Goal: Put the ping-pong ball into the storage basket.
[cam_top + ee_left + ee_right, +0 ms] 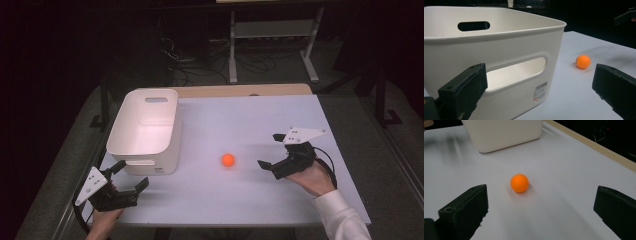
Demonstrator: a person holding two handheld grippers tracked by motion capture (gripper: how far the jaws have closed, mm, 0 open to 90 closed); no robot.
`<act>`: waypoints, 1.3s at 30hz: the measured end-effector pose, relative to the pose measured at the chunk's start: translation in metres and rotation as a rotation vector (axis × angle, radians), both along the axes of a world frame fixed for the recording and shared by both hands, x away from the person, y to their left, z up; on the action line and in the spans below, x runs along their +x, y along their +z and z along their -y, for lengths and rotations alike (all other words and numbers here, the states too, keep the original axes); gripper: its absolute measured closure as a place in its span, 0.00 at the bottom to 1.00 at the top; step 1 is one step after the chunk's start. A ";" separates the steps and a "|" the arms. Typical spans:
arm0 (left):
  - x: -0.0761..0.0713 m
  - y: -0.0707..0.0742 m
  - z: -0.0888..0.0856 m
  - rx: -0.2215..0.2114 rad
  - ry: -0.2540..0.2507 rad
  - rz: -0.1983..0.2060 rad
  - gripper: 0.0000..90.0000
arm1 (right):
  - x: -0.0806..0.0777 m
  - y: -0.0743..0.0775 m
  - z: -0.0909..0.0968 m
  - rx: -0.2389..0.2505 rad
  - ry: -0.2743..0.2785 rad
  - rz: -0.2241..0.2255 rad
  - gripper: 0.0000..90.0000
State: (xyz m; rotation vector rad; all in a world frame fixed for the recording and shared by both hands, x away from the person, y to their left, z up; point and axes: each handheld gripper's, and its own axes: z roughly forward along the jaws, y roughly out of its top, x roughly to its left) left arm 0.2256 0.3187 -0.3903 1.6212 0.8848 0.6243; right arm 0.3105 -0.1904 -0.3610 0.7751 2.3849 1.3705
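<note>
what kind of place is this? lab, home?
Probably a lab or recording room, not a home. A white table carries just a white bin and an orange ball, the surroundings are dark, and cables lie on the floor by a metal frame behind.

1. In the left gripper view the white bin is cut off by the left and bottom edges, and its floor is hidden behind its near wall.
2. The label on that wall carries a barcode and print too small to read.
3. In the right gripper view the bin's top is cut off by the upper edge, so its rim is unseen.
4. In the high view the left tool hides most of the hand holding it, and the arm leaves at the bottom edge.
5. The sleeve behind the right tool is cut off at the bottom edge.
6. Beyond the desk, the floor cables blur into darkness.
</note>
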 end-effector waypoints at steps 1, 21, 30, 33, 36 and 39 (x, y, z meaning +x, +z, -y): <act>0.000 0.000 0.000 0.000 0.000 0.000 0.00 | 0.000 0.000 -0.001 -0.005 0.005 -0.002 0.00; 0.000 -0.001 0.002 -0.001 -0.004 -0.003 0.00 | 0.003 0.004 -0.022 -0.061 0.063 -0.034 0.00; 0.000 -0.001 0.003 0.010 -0.011 -0.001 0.00 | 0.005 0.006 -0.030 -0.074 0.079 -0.034 0.00; 0.000 -0.001 0.004 0.012 -0.010 -0.002 0.00 | 0.007 0.007 -0.034 -0.078 0.088 -0.036 0.00; -0.001 0.000 0.004 0.017 -0.012 0.001 0.00 | 0.008 0.008 -0.039 -0.090 0.102 -0.041 0.00; -0.001 -0.001 0.004 0.016 -0.012 0.002 0.00 | 0.010 0.008 -0.042 -0.110 0.115 -0.034 0.00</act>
